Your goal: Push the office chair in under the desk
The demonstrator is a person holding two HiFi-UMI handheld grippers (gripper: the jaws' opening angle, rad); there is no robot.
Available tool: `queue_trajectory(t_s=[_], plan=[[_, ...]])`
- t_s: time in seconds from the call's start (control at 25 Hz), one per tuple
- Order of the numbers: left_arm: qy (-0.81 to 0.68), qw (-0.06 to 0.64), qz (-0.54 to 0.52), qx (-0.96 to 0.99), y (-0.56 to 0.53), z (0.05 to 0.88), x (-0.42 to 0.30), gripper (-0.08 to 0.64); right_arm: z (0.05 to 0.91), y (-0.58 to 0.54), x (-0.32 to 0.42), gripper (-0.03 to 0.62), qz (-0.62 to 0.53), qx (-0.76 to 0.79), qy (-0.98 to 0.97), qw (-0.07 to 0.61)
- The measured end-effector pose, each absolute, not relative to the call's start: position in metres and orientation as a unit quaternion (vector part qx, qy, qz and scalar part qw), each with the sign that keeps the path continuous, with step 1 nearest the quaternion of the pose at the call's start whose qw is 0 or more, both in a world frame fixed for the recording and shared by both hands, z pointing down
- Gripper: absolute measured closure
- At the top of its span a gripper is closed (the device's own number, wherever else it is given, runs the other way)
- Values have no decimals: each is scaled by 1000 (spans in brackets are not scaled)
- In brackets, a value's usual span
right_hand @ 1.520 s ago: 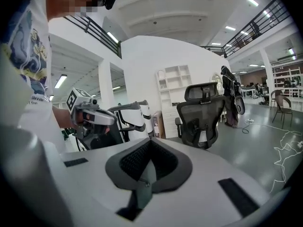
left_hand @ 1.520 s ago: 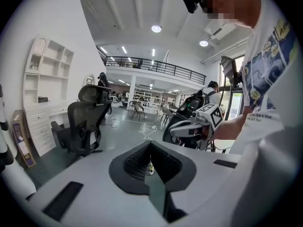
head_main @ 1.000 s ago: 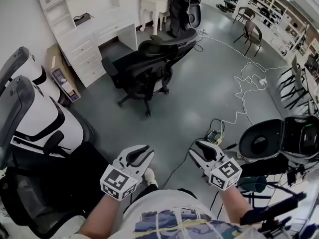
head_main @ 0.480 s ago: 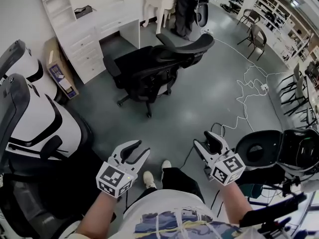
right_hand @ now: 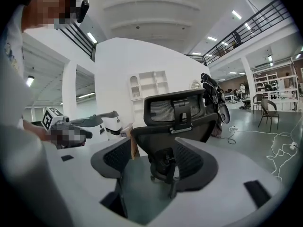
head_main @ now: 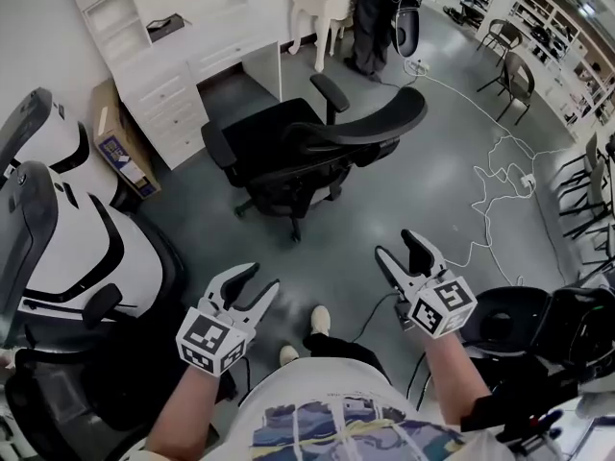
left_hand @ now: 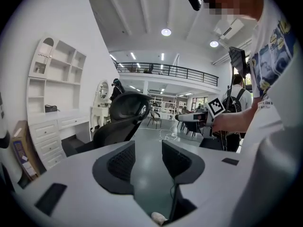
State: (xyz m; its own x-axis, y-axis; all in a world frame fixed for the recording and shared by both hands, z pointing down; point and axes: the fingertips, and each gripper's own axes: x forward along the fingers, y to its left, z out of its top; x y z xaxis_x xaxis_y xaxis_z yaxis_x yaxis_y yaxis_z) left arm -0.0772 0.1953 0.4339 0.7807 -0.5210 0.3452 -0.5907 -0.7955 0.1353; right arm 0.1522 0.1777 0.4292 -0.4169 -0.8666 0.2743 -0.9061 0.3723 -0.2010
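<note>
Black, curved, mesh-backed office chair (head_main: 269, 147) near white table (head_main: 207, 36); behind chair, left gripper (head_main: 258, 281) and right gripper (head_main: 399, 246) held nearly level, jaws just opening, empty.

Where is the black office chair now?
In the head view, the black office chair stands at upper centre, just right of the white desk, not under it.

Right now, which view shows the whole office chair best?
The head view: from above, the office chair shows whole: seat, armrests, backrest and wheeled base, before the white desk. The right gripper view shows mainly its back and headrest from behind; the left gripper view catches it small, side-on.
</note>
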Motion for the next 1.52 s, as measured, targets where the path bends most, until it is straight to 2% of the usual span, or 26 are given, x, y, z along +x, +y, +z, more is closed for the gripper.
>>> queue_trajectory(t_s=[0.56, 0.88, 1.32, 1.36, 1.52], plan=[[-357, 109, 203, 905, 79, 459, -57, 285, 440, 44, 190, 242, 161, 517, -839, 43], [-343, 88, 239, 904, 17, 482, -54, 256, 442, 1, 183, 239, 151, 515, -842, 54], [-290, 27, 310, 905, -17, 521, -35, 253, 445, -16, 178, 241, 143, 515, -842, 77], [-287, 19, 316, 904, -18, 523, -35, 279, 446, -16, 178, 241, 142, 518, -840, 77], [-263, -5, 319, 911, -16, 521, -31, 302, 444, -15, 181, 241, 141, 531, -832, 72]])
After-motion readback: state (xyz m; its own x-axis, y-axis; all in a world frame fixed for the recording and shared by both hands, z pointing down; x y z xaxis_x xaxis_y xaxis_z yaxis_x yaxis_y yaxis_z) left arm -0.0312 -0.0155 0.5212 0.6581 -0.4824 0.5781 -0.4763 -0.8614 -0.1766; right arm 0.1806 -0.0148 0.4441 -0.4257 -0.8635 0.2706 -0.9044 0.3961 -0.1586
